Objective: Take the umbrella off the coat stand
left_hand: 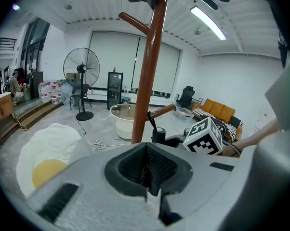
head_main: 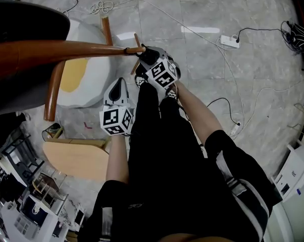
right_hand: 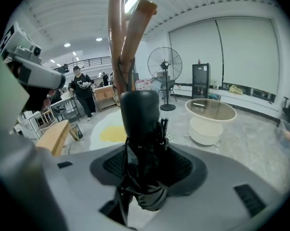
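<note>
A folded black umbrella (right_hand: 141,124) stands upright between my right gripper's (right_hand: 145,170) jaws, which are shut on it. Right behind it rise the brown pole and a peg of the coat stand (right_hand: 120,37). In the head view the stand's pole (head_main: 66,52) runs leftward, and the right gripper (head_main: 146,59) holds the umbrella (head_main: 148,54) at the tip of a peg. My left gripper (head_main: 118,84) hangs lower left of it, its pads together with nothing between them (left_hand: 146,170). From there the pole (left_hand: 147,81) and the umbrella's handle (left_hand: 158,134) show just ahead.
A fried-egg shaped rug (head_main: 84,79) lies at the stand's base. A low wooden bench (head_main: 76,158) sits near left, a power strip (head_main: 229,41) and cables on the tiled floor right. A round white table (left_hand: 123,117), a standing fan (left_hand: 81,71) and a person (right_hand: 82,93) are farther off.
</note>
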A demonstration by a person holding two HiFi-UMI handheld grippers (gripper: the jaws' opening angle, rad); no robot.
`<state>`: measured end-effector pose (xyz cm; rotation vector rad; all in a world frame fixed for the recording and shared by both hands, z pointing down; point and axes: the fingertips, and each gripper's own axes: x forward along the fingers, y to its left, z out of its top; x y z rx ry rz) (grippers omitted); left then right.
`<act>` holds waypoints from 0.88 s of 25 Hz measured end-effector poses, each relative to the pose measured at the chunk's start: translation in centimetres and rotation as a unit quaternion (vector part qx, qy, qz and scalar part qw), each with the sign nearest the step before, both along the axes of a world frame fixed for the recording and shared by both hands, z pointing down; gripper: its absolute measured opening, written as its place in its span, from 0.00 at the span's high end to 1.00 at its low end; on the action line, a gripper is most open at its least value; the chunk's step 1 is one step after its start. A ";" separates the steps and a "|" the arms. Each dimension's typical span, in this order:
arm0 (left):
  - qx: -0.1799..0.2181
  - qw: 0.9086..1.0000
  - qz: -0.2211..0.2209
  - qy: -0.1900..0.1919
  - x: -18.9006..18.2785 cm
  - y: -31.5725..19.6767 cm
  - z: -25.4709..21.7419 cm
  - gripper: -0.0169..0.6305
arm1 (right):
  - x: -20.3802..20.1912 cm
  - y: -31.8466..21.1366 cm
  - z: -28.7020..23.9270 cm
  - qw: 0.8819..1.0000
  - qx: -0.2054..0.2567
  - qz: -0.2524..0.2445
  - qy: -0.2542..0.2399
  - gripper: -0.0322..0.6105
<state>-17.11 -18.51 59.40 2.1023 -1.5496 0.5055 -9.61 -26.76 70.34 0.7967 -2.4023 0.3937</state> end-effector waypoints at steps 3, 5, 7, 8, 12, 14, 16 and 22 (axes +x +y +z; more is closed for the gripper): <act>0.003 1.000 -0.003 -0.002 -0.7 -0.5 -0.4 0.96 | 0.0 -0.2 -0.6 1.000 -0.003 0.007 -0.002 0.62; 0.003 1.000 -0.006 -0.003 -1.1 -0.7 -0.5 0.96 | -0.2 -0.3 -1.0 1.000 -0.001 0.008 -0.004 0.62; 0.002 1.000 -0.007 -0.005 -1.3 -0.8 -0.5 0.96 | -0.2 -0.5 -1.3 1.000 -0.001 0.010 -0.007 0.62; 0.002 1.000 -0.006 -0.006 -1.3 -0.8 -0.6 0.96 | -0.2 -0.6 -1.4 1.000 -0.001 0.012 -0.009 0.62; 0.001 1.000 -0.002 -0.007 -1.3 -1.0 -0.7 0.96 | -0.2 -1.0 -1.9 1.000 0.000 0.019 -0.015 0.62; 0.000 1.000 0.002 -0.008 -1.0 -0.9 -0.7 0.96 | 0.0 -0.9 -2.1 1.000 -0.002 0.022 -0.018 0.62; 0.001 1.000 0.006 -0.009 -0.8 -1.0 -0.7 0.96 | 0.1 -0.9 -2.1 0.999 -0.004 0.025 -0.020 0.62; 0.000 1.000 0.016 -0.010 -0.4 -1.1 -0.6 0.96 | 0.3 -0.7 -2.4 0.999 -0.001 0.028 -0.019 0.62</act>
